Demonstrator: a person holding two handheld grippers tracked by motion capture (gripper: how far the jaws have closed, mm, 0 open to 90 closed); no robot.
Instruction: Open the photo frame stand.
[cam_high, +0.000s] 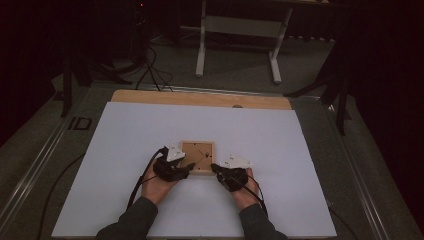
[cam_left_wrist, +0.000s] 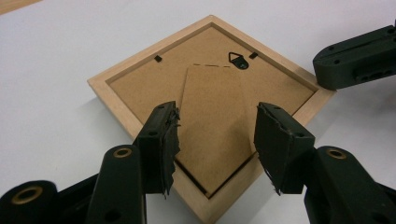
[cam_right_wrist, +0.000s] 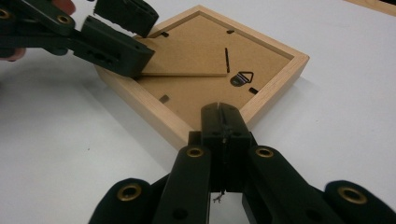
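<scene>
— So where do we stand with the picture frame (cam_left_wrist: 211, 116)?
— Face down, backing board in; its easel stand (cam_right_wrist: 184, 73) lies between our left gripper's (cam_left_wrist: 215, 140) released fingers. Our right gripper (cam_right_wrist: 223, 116), clenched on nothing, touches the near corner. Raising the stand looks undone.

Picture frame (cam_high: 197, 157): lies face down on the sheet (cam_high: 125, 150), near the middle, toward the person's side. Stand flap (cam_left_wrist: 215, 121): in the frame's back, hanger (cam_left_wrist: 238, 60) beyond its far end. Left gripper (cam_high: 188, 167): at the frame's near left corner. Right gripper (cam_high: 214, 168): at the near right corner. Tabletop (cam_high: 200, 98): under the sheet, bare strip behind it.
</scene>
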